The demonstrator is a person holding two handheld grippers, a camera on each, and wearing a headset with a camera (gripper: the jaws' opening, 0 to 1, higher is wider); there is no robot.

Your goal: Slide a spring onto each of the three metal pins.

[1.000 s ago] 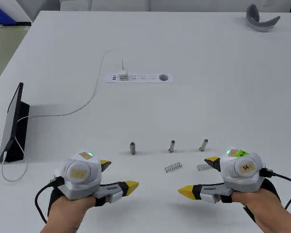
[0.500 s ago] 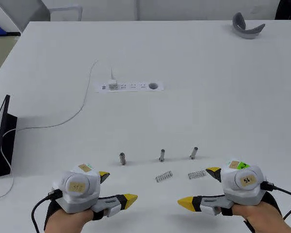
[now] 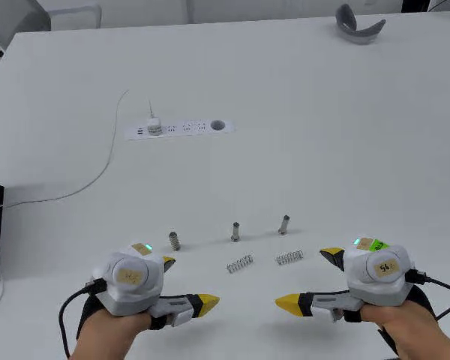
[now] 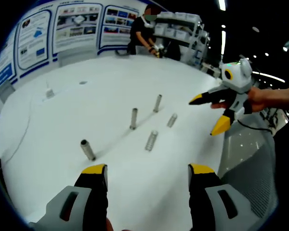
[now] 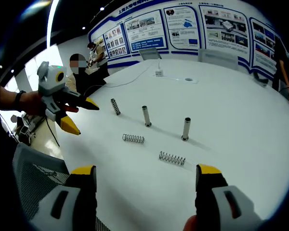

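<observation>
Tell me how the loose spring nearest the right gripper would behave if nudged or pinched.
That spring lies on its side on the smooth white table, so a nudge would probably roll it. Its thin open coils suggest it is light and may squash or flick out of a hard pinch.

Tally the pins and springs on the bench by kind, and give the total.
Metal pins: 3: left pin, middle pin, right pin.
Springs: 3: loose spring, second loose spring, fitted spring on the left pin.
Total: 6.
</observation>
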